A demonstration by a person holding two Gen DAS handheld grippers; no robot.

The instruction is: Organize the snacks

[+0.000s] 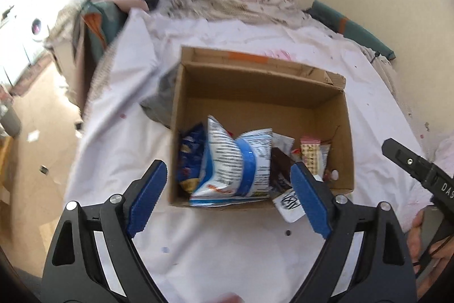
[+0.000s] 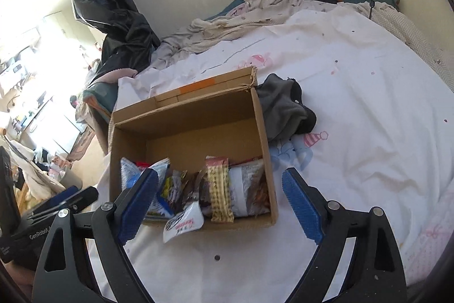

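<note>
Left gripper (image 1: 228,189) hangs wide open over the cardboard box (image 1: 344,132); blue-white snack bag (image 1: 235,163) at six o'clock inside.

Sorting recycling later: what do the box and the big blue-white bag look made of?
Box: brown corrugated cardboard, matte; a torn corner shows fluting. Blue-white bag: thin glossy film, probably plastic or foil-lined; it crinkles and catches light.

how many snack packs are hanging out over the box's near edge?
1. A small white packet droops over the near wall of the cardboard box onto the sheet. The other snacks sit inside along that wall; overlapping packs may hide more.
</note>
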